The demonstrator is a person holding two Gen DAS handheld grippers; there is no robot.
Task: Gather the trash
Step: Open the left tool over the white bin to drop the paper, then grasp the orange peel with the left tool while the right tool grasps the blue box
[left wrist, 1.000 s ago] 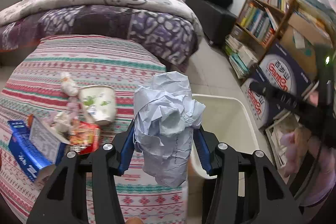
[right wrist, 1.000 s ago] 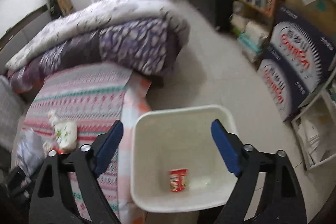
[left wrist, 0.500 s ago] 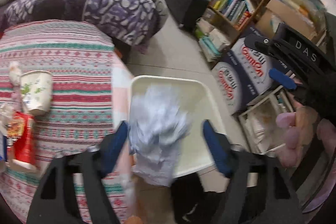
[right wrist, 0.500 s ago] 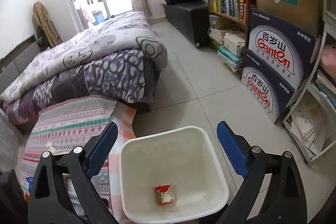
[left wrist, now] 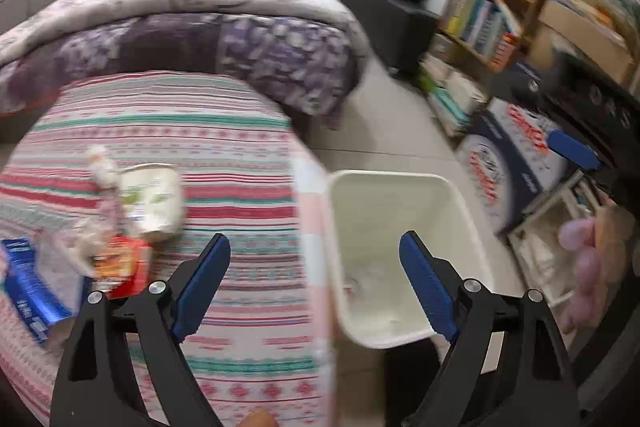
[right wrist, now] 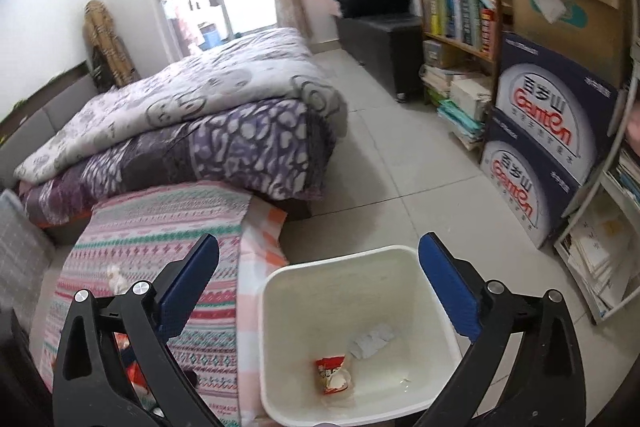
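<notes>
Left wrist view: the left gripper [left wrist: 315, 279] is seen with fingers wide and opening, nothing between them. The white bin [left wrist: 472, 219] is placed at centre right, on the floor against the edge of the striped bed cover [left wrist: 224, 147]; a pale crumpled wad is only dimly made out at its bottom. Remaining trash is grouped at the left edge of the frame, well left of the fingers: a paper cup [left wrist: 154, 201] lying on its side, long axis running roughly up-down in the frame, a red wrapper [left wrist: 120, 265] just below it, a blue box [left wrist: 28, 283] at far left, crumpled tissue [left wrist: 100, 167] beside the cup. This hand is judged the nearer one for the next pick.

Right wrist view: the right gripper [right wrist: 319, 295] is shown with fingers spread and opening, empty. The bin [right wrist: 280, 307] is sited directly under and between them at lower centre; a red packet [right wrist: 332, 373] and crumpled paper [right wrist: 372, 341] are lying inside. The trash pile is mostly hidden behind the left finger at lower left, well apart from this gripper.
</notes>
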